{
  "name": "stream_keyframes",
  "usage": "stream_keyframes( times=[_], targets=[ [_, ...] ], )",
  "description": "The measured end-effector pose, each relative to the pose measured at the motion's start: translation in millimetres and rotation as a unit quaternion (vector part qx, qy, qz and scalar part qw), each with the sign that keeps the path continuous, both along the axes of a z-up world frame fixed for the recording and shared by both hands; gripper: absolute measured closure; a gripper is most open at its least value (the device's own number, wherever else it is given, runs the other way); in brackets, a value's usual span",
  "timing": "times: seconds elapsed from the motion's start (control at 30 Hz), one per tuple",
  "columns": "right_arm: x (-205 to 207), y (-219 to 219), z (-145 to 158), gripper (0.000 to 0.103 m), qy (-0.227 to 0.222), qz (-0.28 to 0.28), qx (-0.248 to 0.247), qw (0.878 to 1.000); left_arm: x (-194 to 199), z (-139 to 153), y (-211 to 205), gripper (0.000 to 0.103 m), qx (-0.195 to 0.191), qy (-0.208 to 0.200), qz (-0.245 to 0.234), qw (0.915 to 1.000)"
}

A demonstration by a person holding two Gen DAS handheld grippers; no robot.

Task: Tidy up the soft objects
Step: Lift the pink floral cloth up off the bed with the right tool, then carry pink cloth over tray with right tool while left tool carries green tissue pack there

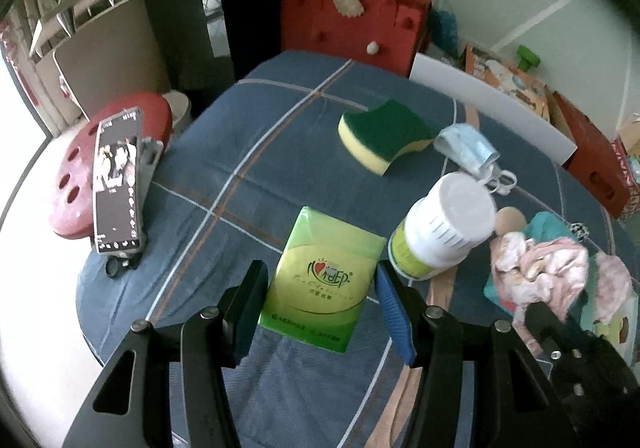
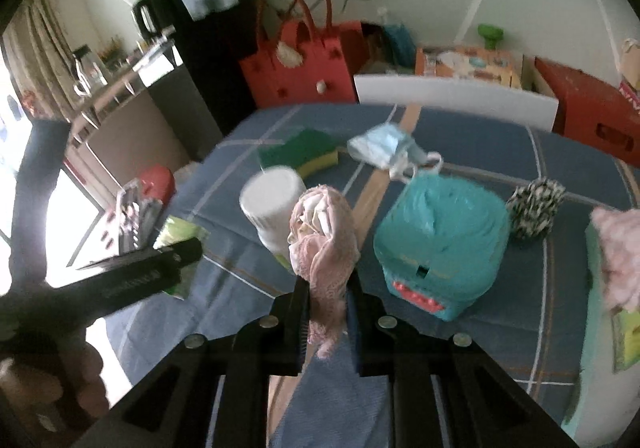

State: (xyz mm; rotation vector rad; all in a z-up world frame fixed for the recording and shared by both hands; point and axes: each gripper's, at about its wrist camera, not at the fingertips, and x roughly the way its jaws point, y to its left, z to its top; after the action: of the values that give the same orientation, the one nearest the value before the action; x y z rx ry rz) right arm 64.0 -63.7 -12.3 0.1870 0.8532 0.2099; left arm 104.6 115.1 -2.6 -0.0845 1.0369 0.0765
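A green tissue pack sits between the blue pads of my left gripper, which is shut on its two sides just above the blue plaid tablecloth. My right gripper is shut on a pink lace cloth, which bunches above the fingers and hangs below them. In the left wrist view this cloth shows at the right. A green and yellow sponge and a blue face mask lie farther back. A zebra scrunchie lies to the right.
A white-capped bottle stands beside the tissue pack, a teal package right of the pink cloth. More pink fabric is at the right edge. A phone leans on a red stool to the left. A red bag stands behind the table.
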Motion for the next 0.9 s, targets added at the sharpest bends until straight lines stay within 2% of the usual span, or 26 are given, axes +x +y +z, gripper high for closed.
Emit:
stream_keyframes(
  times=[0.23,0.6,0.73,0.9],
  targets=[
    [-16,-17,41,0.086,-0.051,-0.023,0.0,0.998,-11,29,-23,0.046,0.003,-0.038,-0.015,0.9992],
    [-33,-80,67,0.086,-0.073,-0.1,0.009,0.992,-22,53,-93,0.046,0.005,-0.068,-0.081,0.9944],
    [-39,-115,73,0.086,-0.075,-0.15,0.001,0.986,-33,64,-129,0.046,0.009,-0.088,-0.127,0.988],
    [-49,-156,78,0.086,-0.075,-0.2,0.002,0.977,-43,65,-176,0.046,0.003,-0.091,-0.19,0.9776]
  ],
)
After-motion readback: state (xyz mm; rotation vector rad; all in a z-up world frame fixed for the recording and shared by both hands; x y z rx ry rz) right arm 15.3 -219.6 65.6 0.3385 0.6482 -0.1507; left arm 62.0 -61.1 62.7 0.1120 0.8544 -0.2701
